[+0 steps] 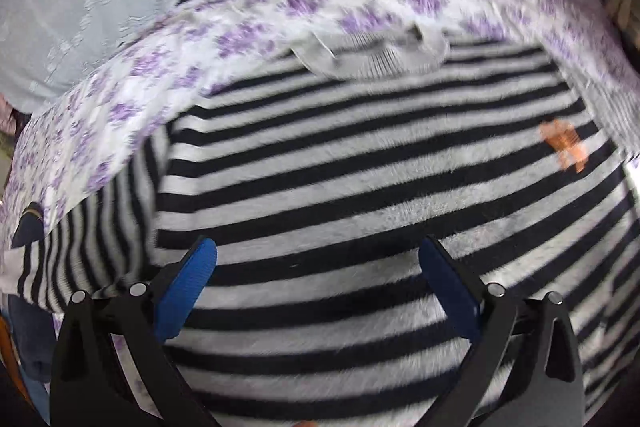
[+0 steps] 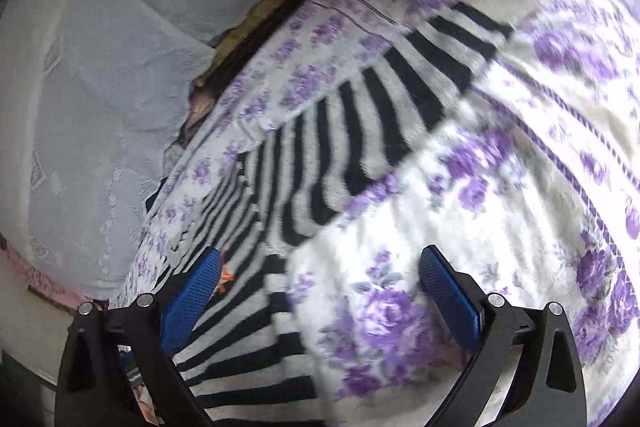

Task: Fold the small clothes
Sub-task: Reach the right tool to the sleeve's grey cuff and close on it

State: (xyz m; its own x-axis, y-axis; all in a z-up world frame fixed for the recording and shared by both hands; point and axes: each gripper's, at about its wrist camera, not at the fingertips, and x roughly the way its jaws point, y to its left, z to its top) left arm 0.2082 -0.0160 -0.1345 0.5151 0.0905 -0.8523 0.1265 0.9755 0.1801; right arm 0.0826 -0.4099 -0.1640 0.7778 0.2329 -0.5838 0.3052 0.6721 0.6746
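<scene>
- While I watch both wrist feeds, the striped sweater (image 1: 360,195) lies spread flat, front up, on the floral sheet (image 1: 120,99); black & white bands run across the whole left cam view.
- Its ribbed grey collar (image 1: 372,55) sits at the far edge, toward the top of frame.
- Small orange emblem (image 1: 564,147) on the chest, right side of left cam view. Too blurred for me to read; can't tell if it's a logo or letters. No other brand, tag or writing legible in either feed.
- My left gripper (image 1: 318,267) hangs over the sweater's lower body w/ blue pads spread wide, nothing between them. Can't tell if the tips touch the knit.
- My right gripper (image 2: 320,279) is also spread wide, nothing pinched. Left pad is over the sweater's edge, right pad over bare sheet w/ purple roses.
- From the right cam, one sleeve (image 2: 400,99) stretches out away from the body, diagonally up and right across the sheet, lying flat.
- A bit of the orange emblem peeks out just beside the right gripper's left pad.
- Pale grey-blue textured cloth (image 1: 100,7) lies beyond the sheet's edge, upper left in both feeds.
- Both feeds smeared w/ motion blur, so fine detail is poor.
</scene>
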